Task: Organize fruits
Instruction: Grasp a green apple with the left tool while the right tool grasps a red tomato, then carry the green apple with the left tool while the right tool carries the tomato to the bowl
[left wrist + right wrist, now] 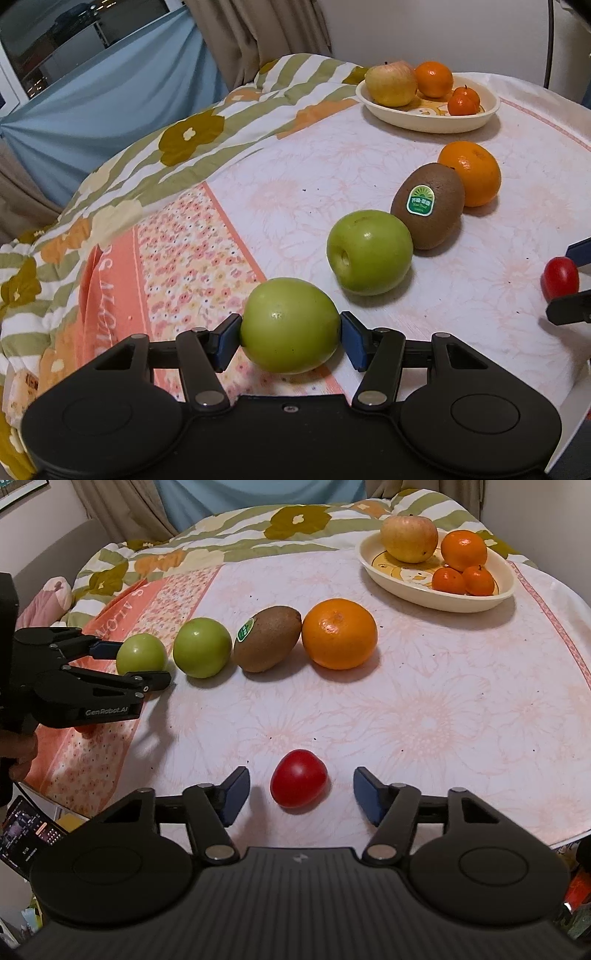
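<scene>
A row of fruit lies on the table: a small green apple (290, 325), a second green apple (369, 253), a kiwi (428, 205) with a green sticker, and an orange (471, 173). My left gripper (290, 338) is shut on the small green apple (141, 653), its blue pads touching both sides. The row also shows in the right wrist view: second apple (202, 647), kiwi (267, 638), orange (340, 633). My right gripper (299, 797) is open around a small red tomato (299, 783), pads apart from it; the tomato (559, 282) also shows in the left wrist view.
A cream bowl (458, 600) at the far right holds a yellow-red apple (409, 537), an orange and two small tangerines. A floral quilt (184, 140) lies bunched along the table's far left edge. A phone (29, 836) sits below the table's near-left edge.
</scene>
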A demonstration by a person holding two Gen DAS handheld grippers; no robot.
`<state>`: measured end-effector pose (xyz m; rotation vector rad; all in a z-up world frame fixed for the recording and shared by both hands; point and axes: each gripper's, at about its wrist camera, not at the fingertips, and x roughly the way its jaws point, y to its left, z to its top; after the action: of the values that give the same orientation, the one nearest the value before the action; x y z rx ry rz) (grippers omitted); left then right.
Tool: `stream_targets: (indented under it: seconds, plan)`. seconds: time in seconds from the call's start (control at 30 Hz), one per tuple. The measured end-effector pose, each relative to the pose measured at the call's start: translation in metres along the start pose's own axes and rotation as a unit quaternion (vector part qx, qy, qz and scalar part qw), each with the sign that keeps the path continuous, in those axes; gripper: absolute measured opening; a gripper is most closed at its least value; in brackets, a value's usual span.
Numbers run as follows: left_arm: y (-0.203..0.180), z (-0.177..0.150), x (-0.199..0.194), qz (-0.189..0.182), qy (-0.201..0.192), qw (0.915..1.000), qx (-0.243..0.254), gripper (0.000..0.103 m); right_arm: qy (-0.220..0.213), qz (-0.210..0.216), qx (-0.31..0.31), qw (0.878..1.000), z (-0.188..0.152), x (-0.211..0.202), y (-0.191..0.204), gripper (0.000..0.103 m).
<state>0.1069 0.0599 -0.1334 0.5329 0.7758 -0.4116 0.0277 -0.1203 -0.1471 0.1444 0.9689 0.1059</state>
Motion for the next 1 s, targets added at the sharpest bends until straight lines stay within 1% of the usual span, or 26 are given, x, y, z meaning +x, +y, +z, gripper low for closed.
stream_targets:
  seconds: [0.27, 0.37, 0.4, 0.43, 0.5, 0.67, 1.0]
  plan:
    - [-0.006, -0.009, -0.012, 0.0, 0.006, 0.9996, -0.029, 0.061, 0.0, 0.001, -0.015, 1.0, -0.001, 0.003, 0.005, 0.071]
    - [-0.012, -0.01, -0.016, -0.002, 0.007, 0.9994, -0.034, 0.061, 0.001, 0.0, -0.027, 1.0, -0.001, 0.003, 0.007, 0.065]
    - [-0.014, -0.011, -0.017, -0.002, 0.007, 0.9993, -0.036, 0.061, 0.001, 0.0, -0.029, 1.0, 0.0, 0.004, 0.007, 0.062]
    - [-0.015, -0.01, -0.018, -0.003, 0.006, 0.9993, -0.037, 0.061, 0.001, -0.002, -0.031, 1.0, 0.0, 0.004, 0.007, 0.056]
    - [-0.018, -0.01, -0.02, -0.003, 0.005, 0.9992, -0.04, 0.061, 0.0, -0.006, -0.038, 0.999, 0.0, 0.004, 0.007, 0.05]
    - [-0.022, -0.01, -0.024, -0.004, 0.008, 0.9985, -0.054, 0.061, 0.001, -0.008, -0.051, 0.999, 0.0, 0.002, 0.008, 0.049]
    - [-0.031, -0.002, -0.043, 0.001, 0.0, 0.9973, -0.074, 0.061, -0.005, 0.009, -0.052, 0.999, 0.007, -0.01, 0.004, 0.049]
